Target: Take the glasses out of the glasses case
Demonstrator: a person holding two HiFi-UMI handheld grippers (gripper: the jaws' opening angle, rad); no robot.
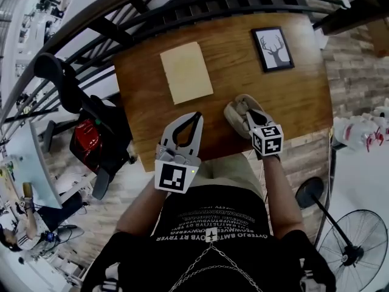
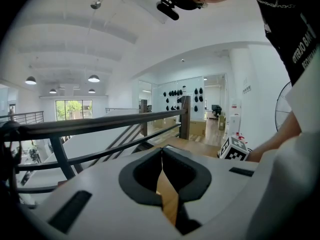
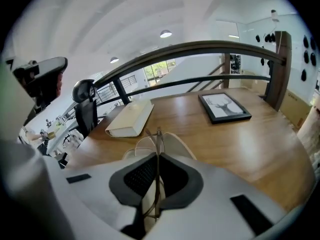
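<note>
An open cream glasses case (image 1: pixel 236 111) lies near the front edge of the wooden table (image 1: pixel 298 96). My right gripper (image 1: pixel 250 118) reaches into it from the front. In the right gripper view the jaws of the right gripper (image 3: pixel 158 156) are shut on the thin wire-frame glasses (image 3: pixel 158 134), which stand on edge between the pads over the case (image 3: pixel 175 145). My left gripper (image 1: pixel 197 118) hovers over the table's front edge, left of the case and apart from it. Its jaws meet at the tips (image 2: pixel 161 152) with nothing between them.
A cream book (image 1: pixel 186 72) lies at the table's middle back, and a framed deer picture (image 1: pixel 272 48) at the back right. A dark railing (image 1: pixel 182 8) runs behind the table. An office chair (image 1: pixel 91 126) stands left, a floor fan (image 1: pixel 355 242) at the right.
</note>
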